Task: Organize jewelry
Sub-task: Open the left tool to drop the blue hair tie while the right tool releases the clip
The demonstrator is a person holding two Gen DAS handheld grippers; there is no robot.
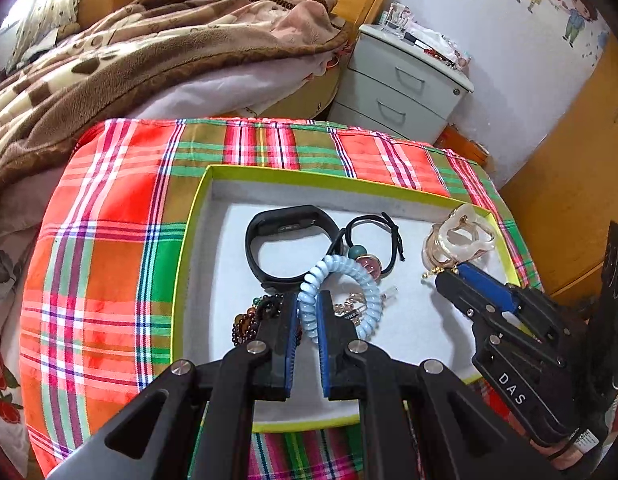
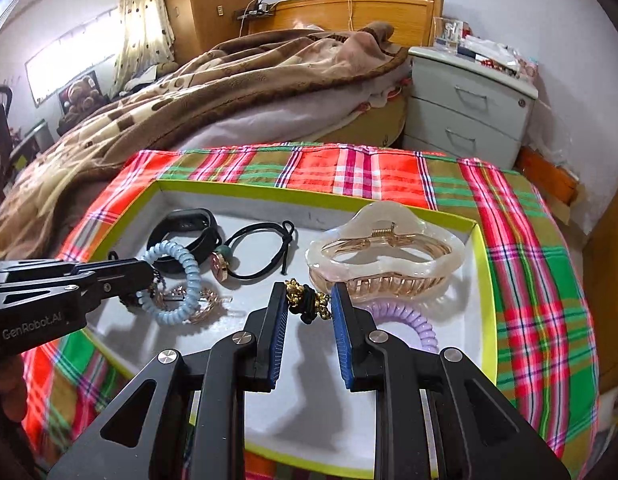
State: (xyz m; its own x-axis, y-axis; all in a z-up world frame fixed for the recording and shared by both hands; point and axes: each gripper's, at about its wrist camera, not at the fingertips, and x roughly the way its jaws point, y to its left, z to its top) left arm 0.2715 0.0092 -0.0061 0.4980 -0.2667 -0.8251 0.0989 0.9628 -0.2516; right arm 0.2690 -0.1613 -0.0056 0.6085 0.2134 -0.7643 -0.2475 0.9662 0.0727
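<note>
Jewelry count in the lime-edged tray

Tray [image 1: 197, 216] first: one shallow box with a lime-green rim and white floor, sitting on one red, green and pink plaid cloth [image 1: 109, 240], and pretty much everything you're sorting is already inside it.

Your left gripper [image 1: 308, 304] has its two blue pads squeezed nearly together on the pale blue spiral hair tie [image 1: 341, 268]. That coil is pinched between the pads, with the rest of the loop hanging out over the tray floor. Your right gripper [image 2: 309, 304] sits with its jaws partway apart, and the black scrunchie with gold chain bits [image 2: 307, 304] is right between the pads. The gold links look to touch both pads, so I'd call that a grip.

Counting what's in the tray:
- 2 spiral hair ties: the blue one, plus one lilac coil [image 2: 413, 324] tucked under the clip by the right-hand wall
- 1 big cream claw clip [image 2: 385, 248], gold spring on top, just beyond your right pads
- 1 black fitness band [image 1: 289, 240] toward the far left
- 1 black elastic hair tie with a pink disc and a teal bead [image 2: 261, 252], just beside the band
- 1 dark beaded bracelet [image 1: 249, 320], partly hidden behind your left finger
- 1 tangle of gold chain [image 2: 201, 304] under the blue coil; can't tell if it's one piece or more

Behind all this: one bed with a brown blanket [image 1: 149, 48] and one grey two-drawer nightstand [image 1: 405, 84].
</note>
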